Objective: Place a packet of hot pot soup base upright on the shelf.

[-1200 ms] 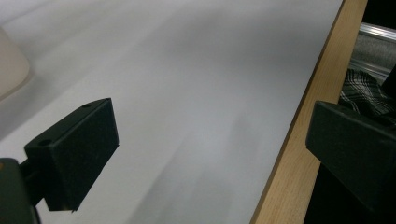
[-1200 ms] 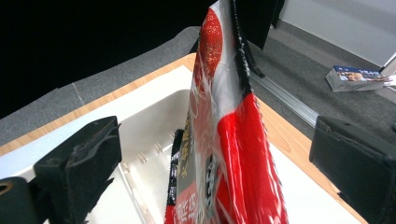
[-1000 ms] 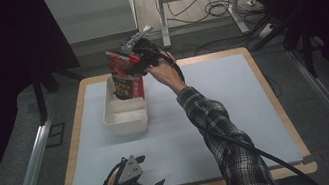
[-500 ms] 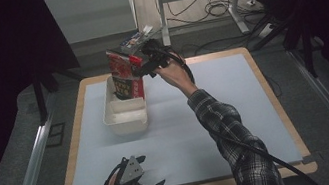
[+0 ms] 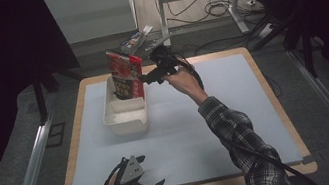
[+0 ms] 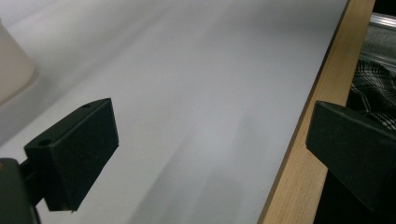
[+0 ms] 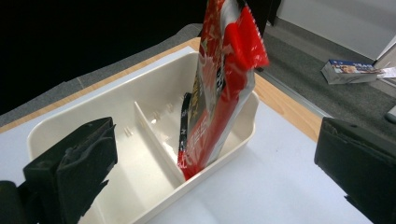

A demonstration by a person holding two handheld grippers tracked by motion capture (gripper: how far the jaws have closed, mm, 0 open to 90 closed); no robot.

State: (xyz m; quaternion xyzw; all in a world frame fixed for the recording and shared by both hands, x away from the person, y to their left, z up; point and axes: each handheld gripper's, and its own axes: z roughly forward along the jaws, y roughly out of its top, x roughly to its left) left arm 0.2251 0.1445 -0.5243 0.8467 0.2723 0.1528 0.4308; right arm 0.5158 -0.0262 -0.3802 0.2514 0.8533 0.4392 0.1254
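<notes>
A red snack packet point(image 5: 126, 74) stands upright in the far compartment of a cream bin point(image 5: 126, 121) that has a divider across it. My right gripper point(image 5: 149, 72) hovers open just right of the packet, apart from it. In the right gripper view the packet point(image 7: 220, 93) leans against the bin's point(image 7: 70, 126) end wall, and the gripper point(image 7: 215, 172) has its jaws spread wide with nothing between them. My left gripper point(image 5: 152, 173) rests open at the table's near edge, and in its own view it point(image 6: 210, 149) sits over bare white mat.
White mat point(image 5: 236, 111) covers the table inside a wooden border point(image 6: 294, 168). A small blue box point(image 5: 135, 39) lies on the floor past the far edge, and the right gripper view shows this box point(image 7: 351, 71) too. A plaid sleeve point(image 5: 240, 135) crosses the right half.
My right gripper has dropped a little and drawn back from the packet's top. The packet stays upright in the bin. My left gripper has not moved.
</notes>
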